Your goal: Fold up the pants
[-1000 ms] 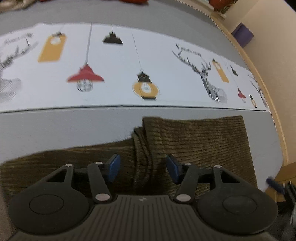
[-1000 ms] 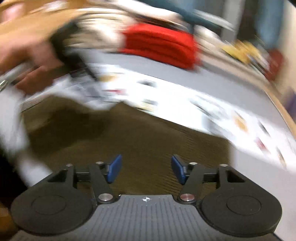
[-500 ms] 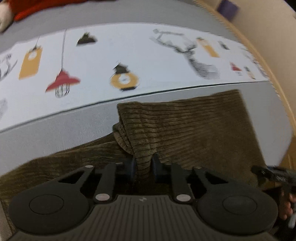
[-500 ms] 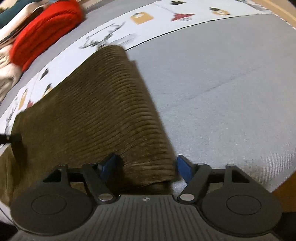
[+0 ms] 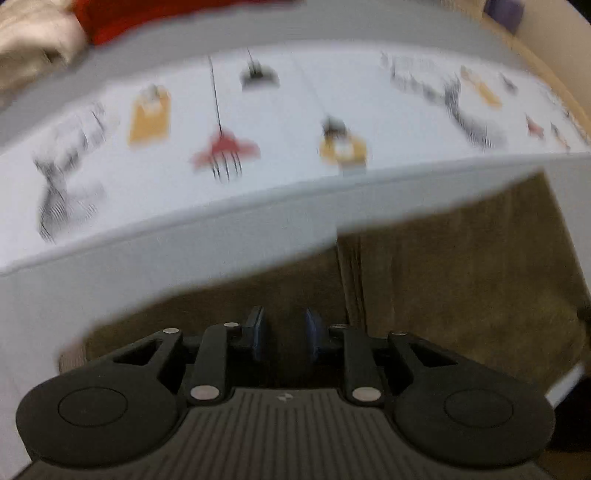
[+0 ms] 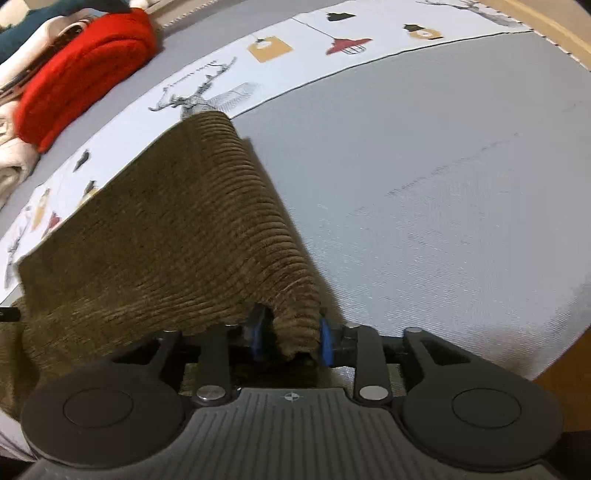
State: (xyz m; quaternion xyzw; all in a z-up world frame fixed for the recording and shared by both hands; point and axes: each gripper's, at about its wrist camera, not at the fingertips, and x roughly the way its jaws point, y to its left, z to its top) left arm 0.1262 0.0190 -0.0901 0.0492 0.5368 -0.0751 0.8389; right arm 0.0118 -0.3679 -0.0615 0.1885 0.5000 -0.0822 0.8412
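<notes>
Brown corduroy pants (image 5: 461,277) lie on the grey table cover, with a fold ridge running down toward my left gripper (image 5: 284,332). That view is blurred. Its jaws stand narrow and are opening slightly, with dark brown cloth between the blue pads. In the right wrist view the pants (image 6: 184,240) stretch away to the upper left. My right gripper (image 6: 290,339) is at their near corner, its jaws closing. The corduroy edge fills the gap between the blue pads (image 6: 325,345) and lifts slightly off the cover.
A white runner printed with lamps and deer (image 6: 295,66) crosses the grey cover (image 6: 443,184) behind the pants. Folded red (image 6: 81,66) and cream clothes (image 6: 11,166) are stacked at the far left. The wooden table edge (image 6: 554,22) curves along the right.
My left gripper went from open to shut on the pants' fold and shifted a little. My right gripper swung to the pants' end and narrowed onto the corner edge.
</notes>
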